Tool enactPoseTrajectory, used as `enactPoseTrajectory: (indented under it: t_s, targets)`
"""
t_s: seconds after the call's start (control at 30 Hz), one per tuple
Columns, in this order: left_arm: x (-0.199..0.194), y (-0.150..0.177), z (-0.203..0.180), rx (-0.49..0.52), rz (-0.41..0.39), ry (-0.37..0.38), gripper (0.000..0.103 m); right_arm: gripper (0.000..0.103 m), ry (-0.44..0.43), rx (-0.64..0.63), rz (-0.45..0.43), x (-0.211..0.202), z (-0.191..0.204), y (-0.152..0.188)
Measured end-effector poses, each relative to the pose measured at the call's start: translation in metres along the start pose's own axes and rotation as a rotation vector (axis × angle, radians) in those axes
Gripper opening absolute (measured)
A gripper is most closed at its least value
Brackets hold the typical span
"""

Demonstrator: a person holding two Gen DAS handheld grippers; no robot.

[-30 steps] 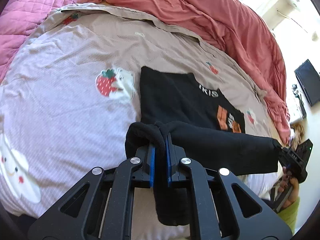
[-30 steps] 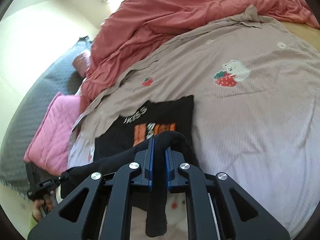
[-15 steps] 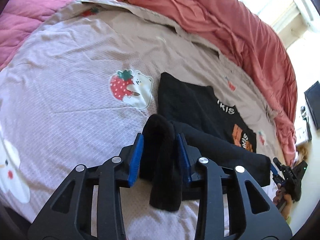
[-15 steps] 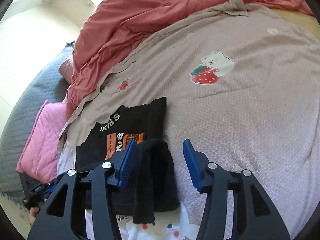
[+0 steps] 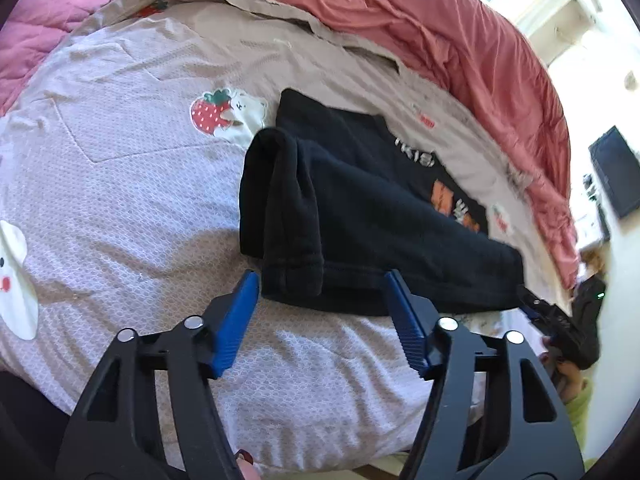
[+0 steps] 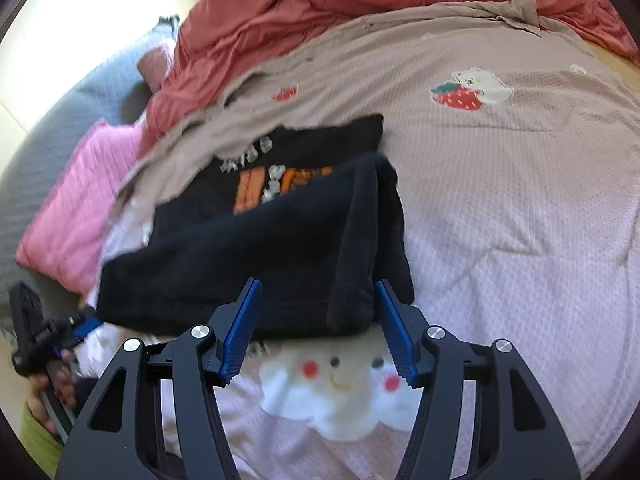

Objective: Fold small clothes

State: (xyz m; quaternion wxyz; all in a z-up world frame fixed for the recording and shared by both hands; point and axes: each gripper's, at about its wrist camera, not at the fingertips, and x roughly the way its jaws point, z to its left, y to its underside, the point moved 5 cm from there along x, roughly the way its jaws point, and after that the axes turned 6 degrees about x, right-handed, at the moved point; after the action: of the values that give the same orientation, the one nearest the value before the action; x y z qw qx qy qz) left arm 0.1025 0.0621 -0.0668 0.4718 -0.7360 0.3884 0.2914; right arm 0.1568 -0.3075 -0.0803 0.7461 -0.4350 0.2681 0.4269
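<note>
One bed sheet (image 5: 132, 184), pale lilac-grey, fills both views; counted on it in the left wrist view: two strawberry-bear prints (image 5: 224, 114) (one full, one small strawberry at 12 o'clock far left), and part of a white cloud print at 9 o'clock. The right wrist view shows one full cloud face print (image 6: 340, 384) at 6 o'clock and one strawberry-bear print at 1 o'clock. One red duvet (image 5: 420, 36), bunched, runs along 12 to 3 o'clock. One pink quilted cushion (image 6: 80, 200) at 9 o'clock in the right view, with a grey quilted cover behind it.

One black shirt (image 5: 360, 216), orange and white lettering, lies on the sheet at centre, its near half folded over the far half, a sleeve (image 5: 292, 224) doubled on top at the left end.

Two grippers. Left gripper (image 5: 320, 312): jaws have just been opening, now stand about half wide, blue pads clear of the cloth, straddling the fold's near left corner; nothing held. Right gripper (image 6: 316, 316): same, jaws just opened to about half, nothing held, the shirt's near right edge just beyond its tips.

Change from a second ago: both then pinched the folded edge lifted off the sheet; now the cloth lies flat, released.
</note>
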Motion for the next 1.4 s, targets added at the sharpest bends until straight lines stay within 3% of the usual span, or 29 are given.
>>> enactPoseTrajectory:
  t_s: [0.07, 0.13, 0.17, 0.2, 0.27, 0.37, 0.43, 0.6, 0.83, 0.93, 1.0, 1.07, 1.17, 1.23, 1.3, 1.4]
  targets:
    - [0.011, 0.004, 0.0, 0.01, 0.023, -0.023, 0.057, 0.057, -0.004, 0.01, 0.005, 0.002, -0.002, 0.0]
    - [0.021, 0.008, -0.001, 0.003, 0.044, -0.025, 0.055, 0.05, -0.02, 0.021, 0.021, 0.006, -0.005, 0.001]
    - [0.023, 0.009, -0.001, 0.005, 0.05, -0.027, 0.046, 0.033, -0.031, 0.021, 0.034, 0.009, -0.004, 0.002]
    - [0.025, 0.01, -0.002, 0.013, 0.056, -0.036, 0.023, 0.019, -0.038, 0.023, 0.05, 0.012, -0.005, 0.003]
    - [0.027, 0.01, -0.006, 0.034, 0.064, -0.041, 0.0, 0.008, -0.055, 0.031, 0.059, 0.014, -0.006, 0.002]
    - [0.024, 0.003, -0.01, 0.016, 0.049, 0.023, 0.0, 0.007, -0.128, 0.055, 0.036, 0.012, -0.006, -0.005]
    - [0.021, -0.007, -0.014, 0.018, 0.025, 0.046, 0.0, 0.007, -0.132, 0.05, 0.006, 0.011, -0.006, -0.015]
    - [0.018, -0.047, -0.021, -0.001, -0.04, 0.104, 0.0, 0.007, -0.206, 0.069, -0.074, 0.008, -0.006, -0.04]
    - [0.028, -0.117, -0.016, -0.002, -0.144, 0.049, 0.0, 0.007, -0.202, 0.022, -0.17, 0.019, -0.003, -0.08]
    - [0.037, -0.135, -0.003, -0.019, -0.152, -0.005, 0.0, 0.01, -0.189, 0.024, -0.173, 0.033, -0.007, -0.092]
    - [0.045, -0.14, 0.009, -0.04, -0.135, -0.056, 0.0, 0.031, -0.136, 0.018, -0.151, 0.045, -0.011, -0.094]
    - [0.043, -0.135, 0.009, -0.043, -0.136, -0.043, 0.0, 0.038, -0.098, 0.028, -0.137, 0.049, -0.016, -0.093]
    - [0.037, -0.114, -0.005, 0.017, -0.141, -0.025, 0.0, 0.051, -0.132, 0.073, -0.17, 0.037, -0.022, -0.097]
    - [0.034, -0.096, -0.013, 0.031, -0.132, -0.006, 0.006, 0.055, -0.142, 0.093, -0.208, 0.024, -0.025, -0.101]
    - [0.031, -0.072, -0.019, 0.022, -0.115, 0.025, 0.024, 0.06, -0.141, 0.1, -0.235, 0.015, -0.026, -0.104]
    - [0.03, -0.044, -0.029, 0.022, -0.087, 0.069, 0.033, 0.061, -0.134, 0.084, -0.252, 0.004, -0.024, -0.104]
